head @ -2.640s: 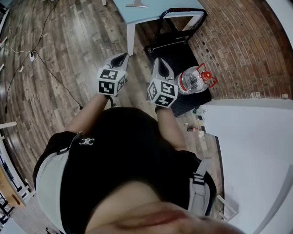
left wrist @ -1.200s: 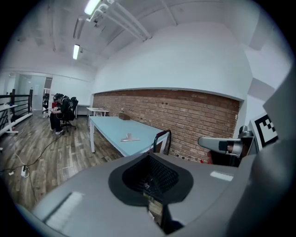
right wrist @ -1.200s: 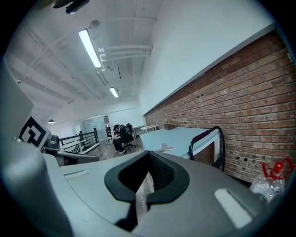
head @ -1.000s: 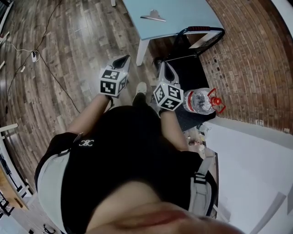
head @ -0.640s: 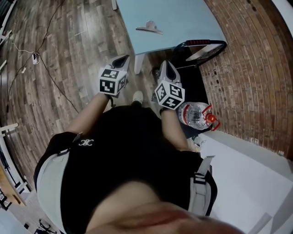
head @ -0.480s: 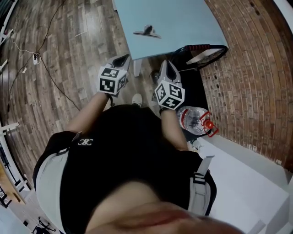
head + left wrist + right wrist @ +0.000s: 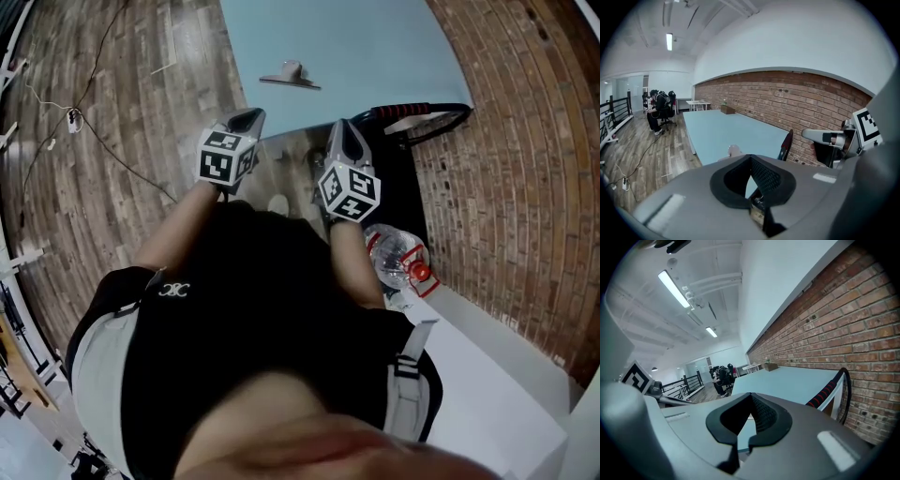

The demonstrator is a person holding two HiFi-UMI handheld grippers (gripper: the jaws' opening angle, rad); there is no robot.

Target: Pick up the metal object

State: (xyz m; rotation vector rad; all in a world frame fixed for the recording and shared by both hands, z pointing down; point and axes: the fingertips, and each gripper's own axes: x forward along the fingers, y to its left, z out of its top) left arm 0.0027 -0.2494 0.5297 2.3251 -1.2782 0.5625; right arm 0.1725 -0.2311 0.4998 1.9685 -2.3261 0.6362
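Update since a second ago: the light blue surface (image 7: 375, 47) takes up way more of the head view now, and its near edge sits right at the tips of both grippers. A second back there was still a strip of wooden floor (image 7: 112, 187) between them and that edge. The metal object (image 7: 291, 75) has slid down the picture toward the grippers too, and the water bottle (image 7: 396, 258) with the red cap has dropped back, so it's now beside the right forearm instead of level with the right cube. The black cart handle (image 7: 422, 112) with red stripes is now just right of the right gripper.

Both grippers look the same as before. On the left gripper (image 7: 248, 114) the fingers (image 7: 764, 176) are closed together with nothing in them. The right gripper (image 7: 342, 127) is pinched to a point as well, also empty.

The metal object lies flat on the surface, close to its near edge. It's farther out than both sets of fingertips and roughly between the two grippers, a bit closer to the left one. Nothing is touching it, and there's bare surface between it and the fingers. In the left gripper view it pokes up just over the fingertips, slightly left of centre. In the right gripper view I can't pick it out.
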